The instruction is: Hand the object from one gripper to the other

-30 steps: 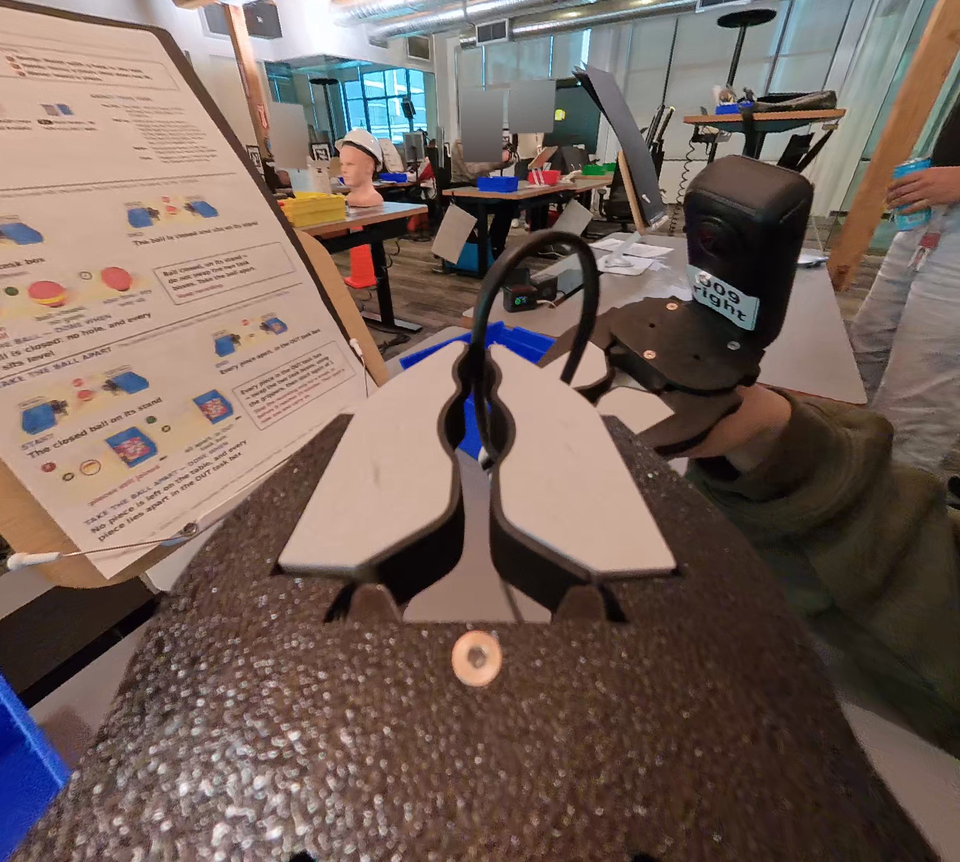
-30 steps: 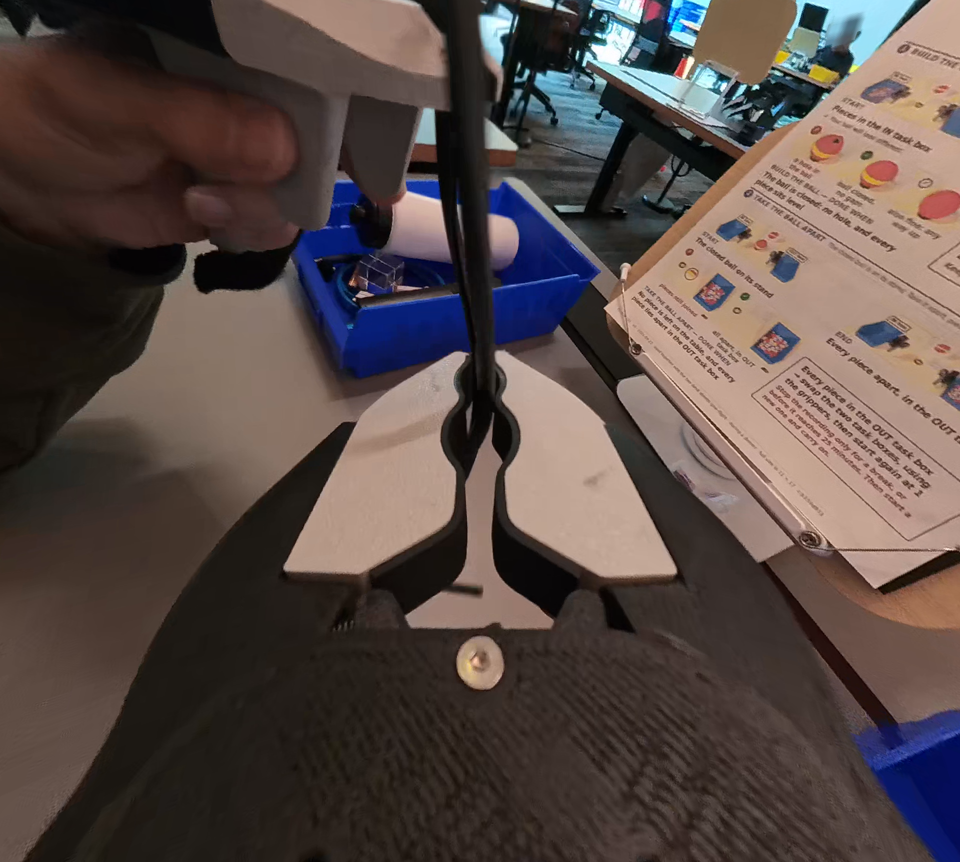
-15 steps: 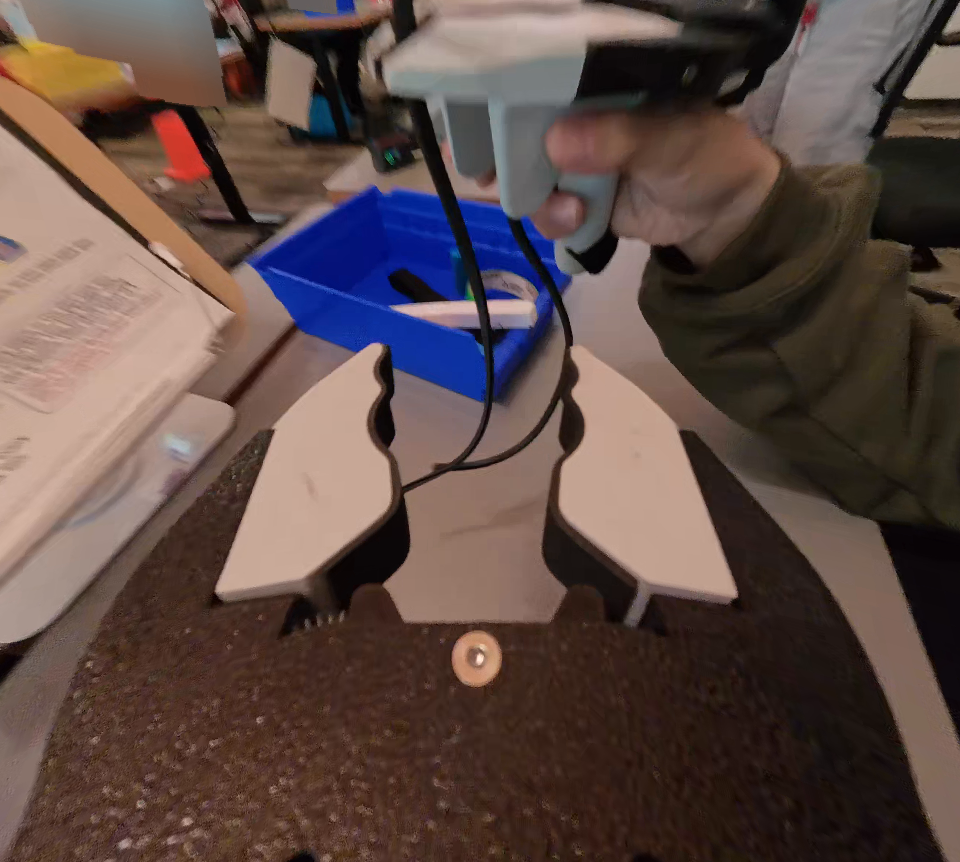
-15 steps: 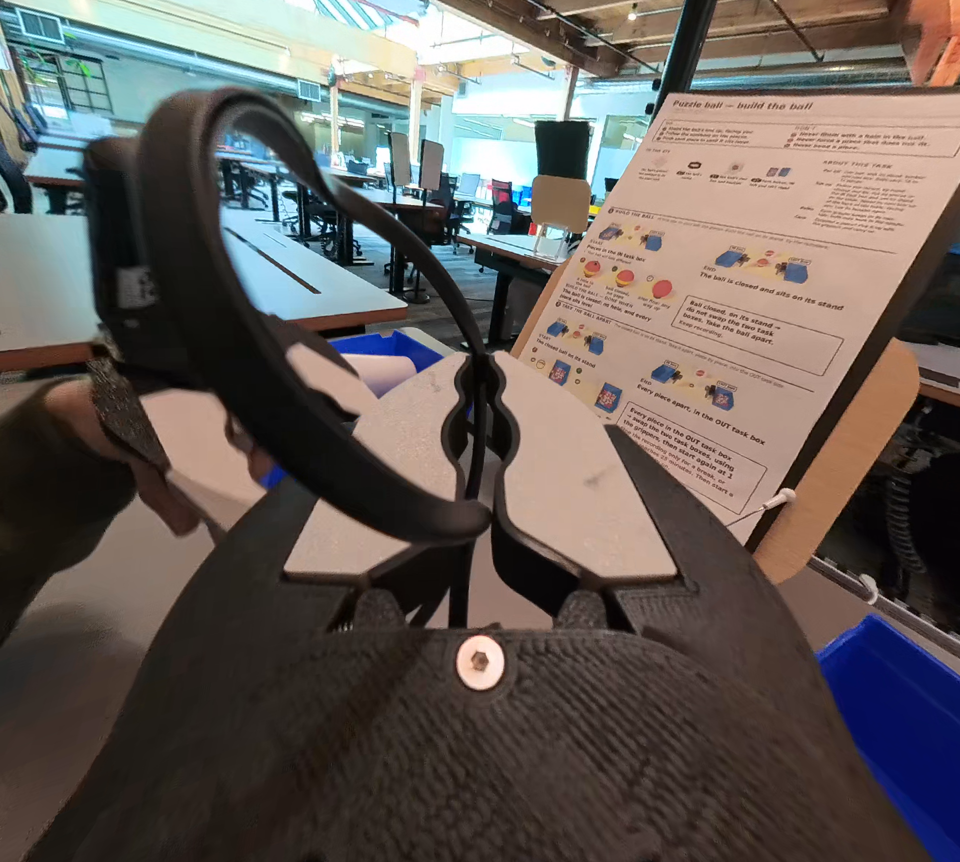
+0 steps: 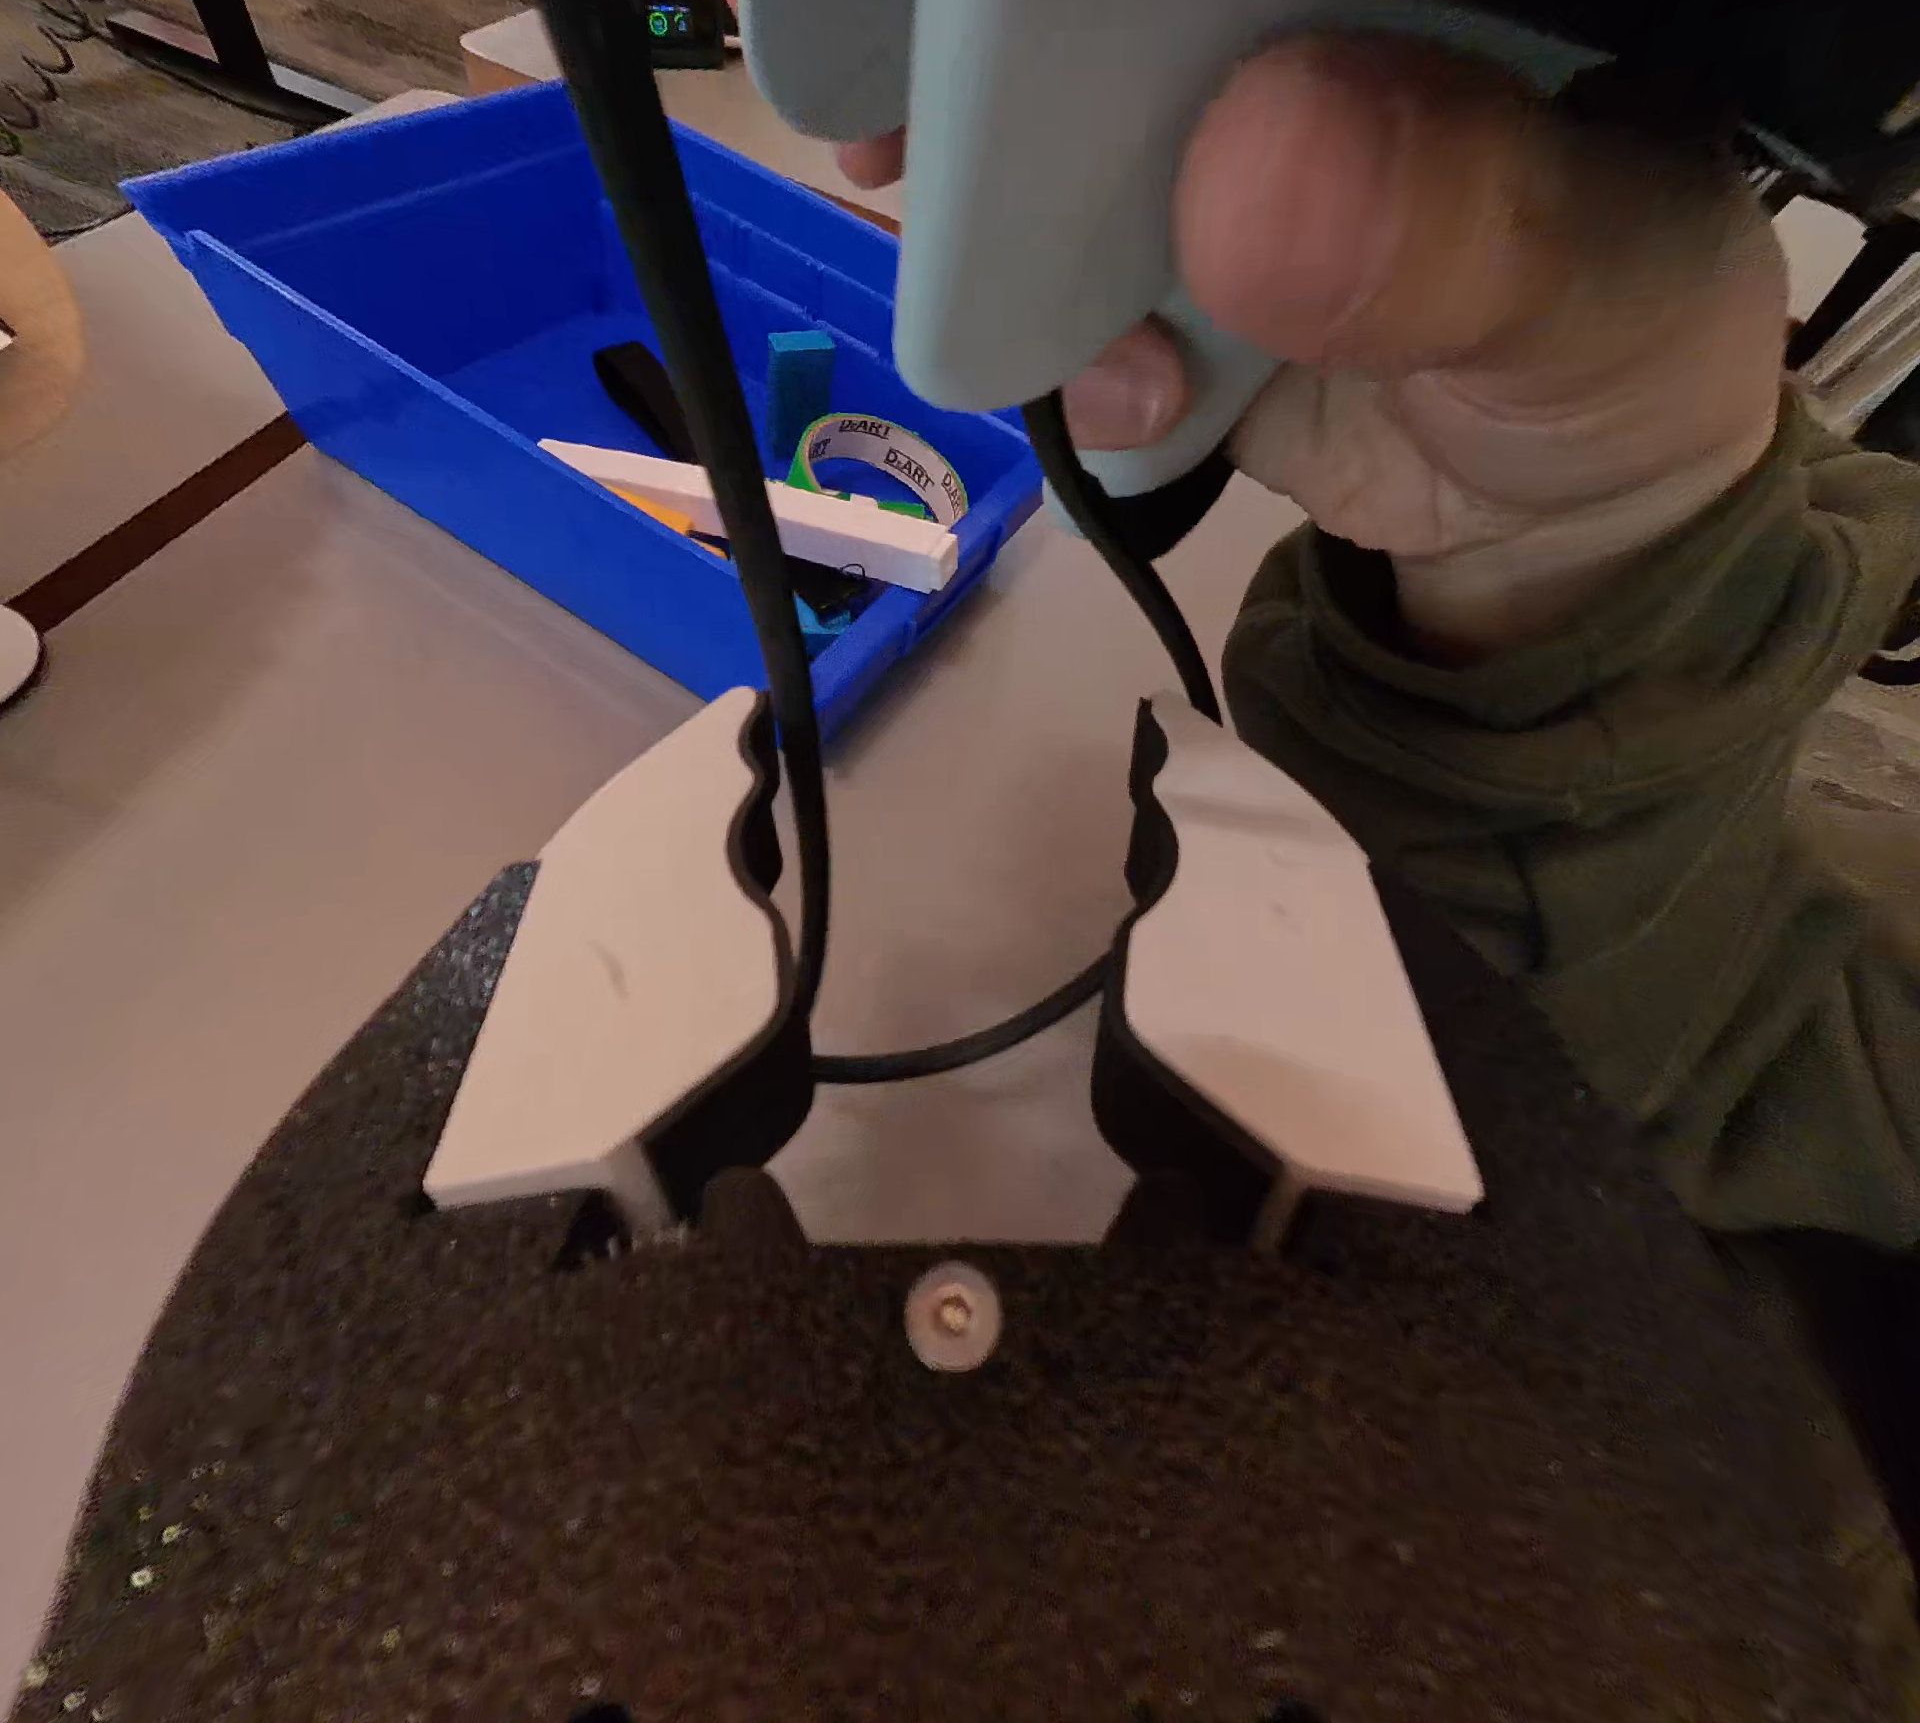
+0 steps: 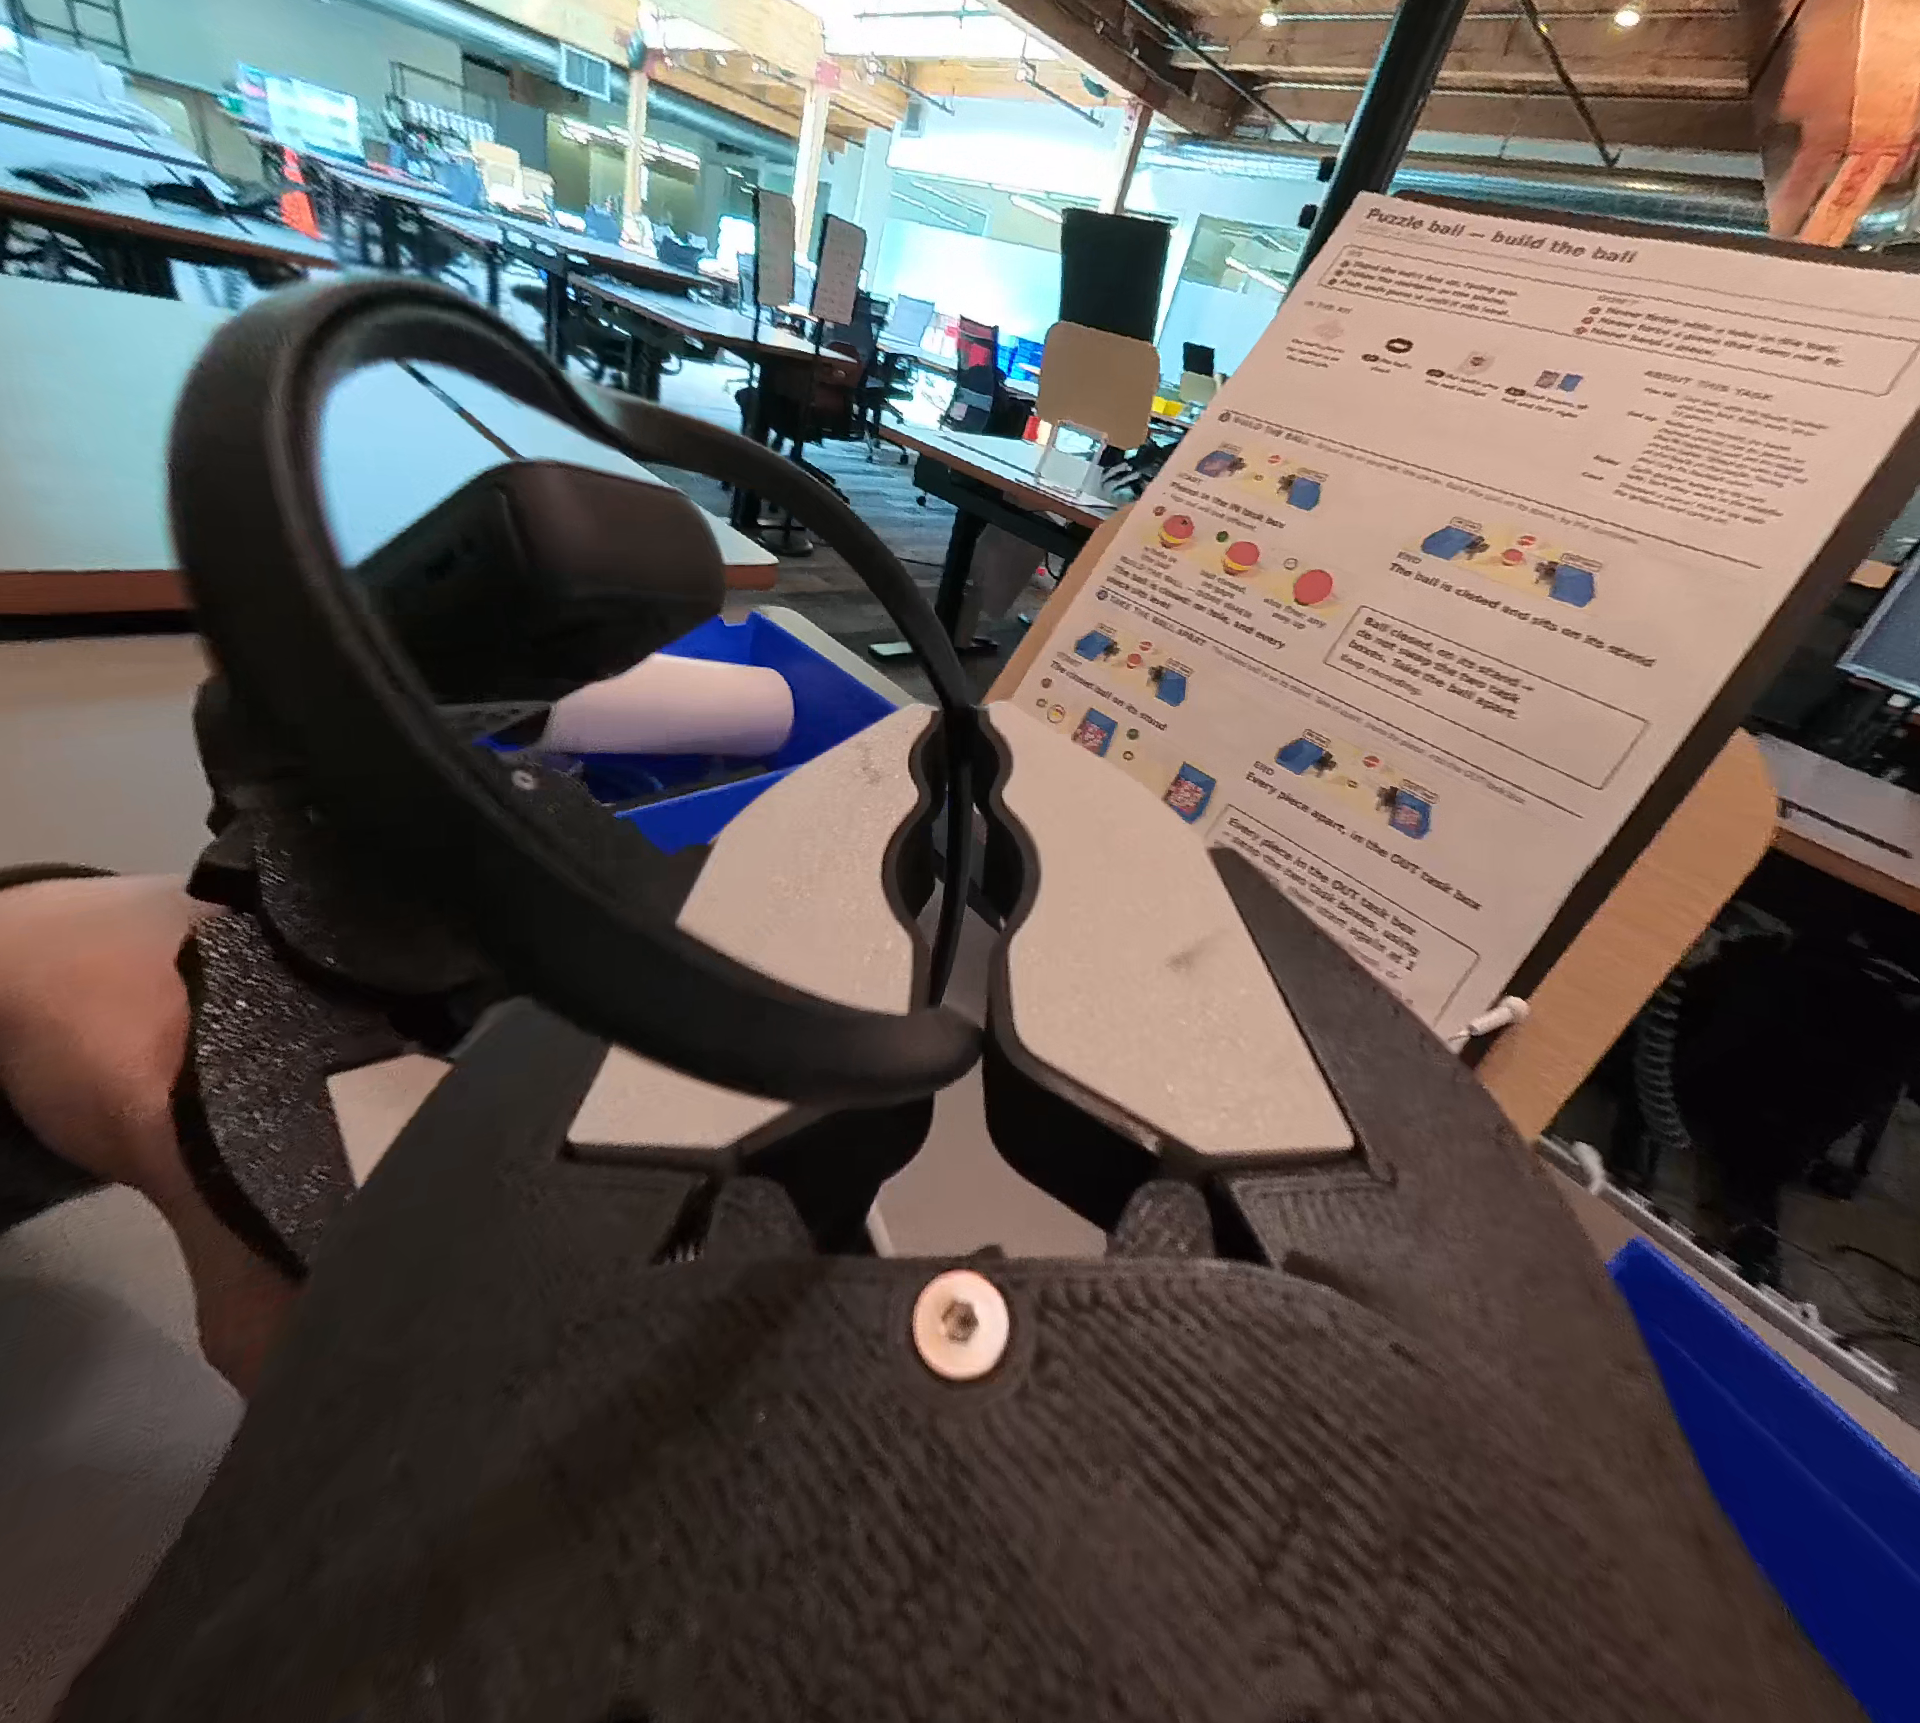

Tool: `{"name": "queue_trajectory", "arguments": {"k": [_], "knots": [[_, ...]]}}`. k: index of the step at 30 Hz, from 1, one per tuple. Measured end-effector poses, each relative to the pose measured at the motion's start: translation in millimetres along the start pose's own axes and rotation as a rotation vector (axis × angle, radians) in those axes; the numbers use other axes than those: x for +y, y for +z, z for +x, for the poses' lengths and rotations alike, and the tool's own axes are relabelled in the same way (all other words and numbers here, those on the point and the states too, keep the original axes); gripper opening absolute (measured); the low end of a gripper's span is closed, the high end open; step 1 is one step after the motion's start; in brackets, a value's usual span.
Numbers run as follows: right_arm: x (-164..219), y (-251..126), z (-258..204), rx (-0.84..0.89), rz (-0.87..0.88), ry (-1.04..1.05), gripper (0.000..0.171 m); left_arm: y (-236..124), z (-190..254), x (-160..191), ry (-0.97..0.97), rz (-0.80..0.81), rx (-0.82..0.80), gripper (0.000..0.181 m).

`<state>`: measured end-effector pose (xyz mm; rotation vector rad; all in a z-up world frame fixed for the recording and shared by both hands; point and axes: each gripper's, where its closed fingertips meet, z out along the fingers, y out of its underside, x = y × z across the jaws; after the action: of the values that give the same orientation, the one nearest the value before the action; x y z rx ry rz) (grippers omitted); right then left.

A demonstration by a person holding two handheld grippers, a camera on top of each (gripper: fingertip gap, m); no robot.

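The object is a thin black loop-shaped band [image 5: 727, 426]. My right gripper [image 6: 964, 728] is shut on it, and the loop curves up and to the left [image 6: 244, 510] over the left finger. My left gripper [image 5: 951, 717] is open. The band hangs down between its fingers, lying against the left finger's inner edge without being clamped. The right gripper's grey handle [image 5: 1039, 63], held by a hand in an olive sleeve, is just above the left gripper. The left gripper's dark body [image 6: 520, 551] shows behind the loop in the right wrist view.
A blue bin [image 5: 416, 302] stands on the grey table [image 5: 260, 790] ahead of the left gripper, holding a tape roll [image 5: 894, 458], a white stick [image 5: 790, 510] and a blue block [image 5: 800, 385]. An instruction board [image 6: 1455, 634] stands at the right. Another blue bin [image 6: 1766, 1465] is at the lower right. The tips of one gripper are about 12 centimetres away from the tips of the other.
My left gripper, shut on the band a second ago, has opened and tilted down toward the table. My right gripper stays shut on the band and has tilted up.
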<state>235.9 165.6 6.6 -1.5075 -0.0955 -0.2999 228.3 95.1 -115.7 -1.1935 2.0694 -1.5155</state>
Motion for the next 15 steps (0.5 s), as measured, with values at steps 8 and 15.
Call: {"name": "queue_trajectory", "arguments": {"k": [8, 15], "knots": [[2.3, -4.6, 3.6, -0.020, -0.003, 0.018, 0.004, -22.8, 6.7, -8.9, -0.037, 0.079, 0.194, 0.065], [1.9, 0.6, -5.4, -0.042, -0.006, 0.022, 0.004, -9.6, -11.7, -4.8, -0.008, 0.066, 0.053, 0.095]]}}
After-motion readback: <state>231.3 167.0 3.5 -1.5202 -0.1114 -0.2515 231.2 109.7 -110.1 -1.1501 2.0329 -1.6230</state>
